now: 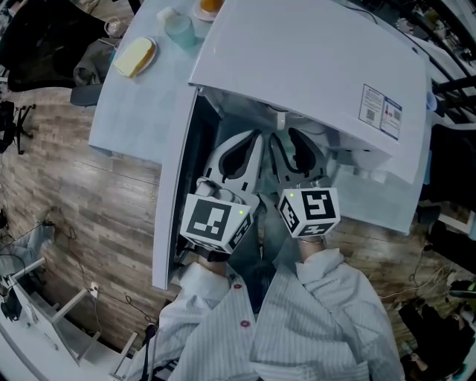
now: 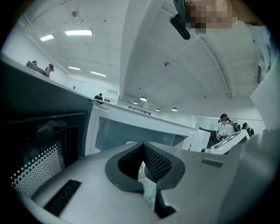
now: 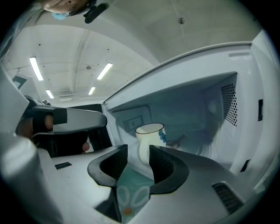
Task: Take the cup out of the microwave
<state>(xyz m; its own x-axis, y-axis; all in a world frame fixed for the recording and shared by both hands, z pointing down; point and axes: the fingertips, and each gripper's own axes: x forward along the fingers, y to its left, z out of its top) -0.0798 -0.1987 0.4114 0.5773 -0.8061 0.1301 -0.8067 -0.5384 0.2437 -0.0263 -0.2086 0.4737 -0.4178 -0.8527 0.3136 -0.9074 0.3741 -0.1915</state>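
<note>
A white cup (image 3: pixel 150 139) with a dark rim and a blue mark stands upright inside the white microwave (image 1: pixel 312 67); its handle faces my right gripper. The microwave door (image 1: pixel 175 193) hangs open to the left. My right gripper (image 3: pixel 138 153) is open at the mouth of the cavity (image 3: pixel 197 118). The cup shows through the gap just beyond its pads, which do not touch it. My left gripper (image 2: pixel 142 151) is shut on nothing, beside the right one and near the dark door (image 2: pixel 39 148). In the head view both grippers, left (image 1: pixel 253 141) and right (image 1: pixel 297 145), reach under the microwave's top, which hides the cup.
The microwave stands on a pale table (image 1: pixel 134 104). Behind it lie a yellow sponge-like block (image 1: pixel 134 57), a small pale container (image 1: pixel 178 28) and an orange thing (image 1: pixel 210 6). Wood floor (image 1: pixel 89 208) and cables lie to the left. Other people work in the background.
</note>
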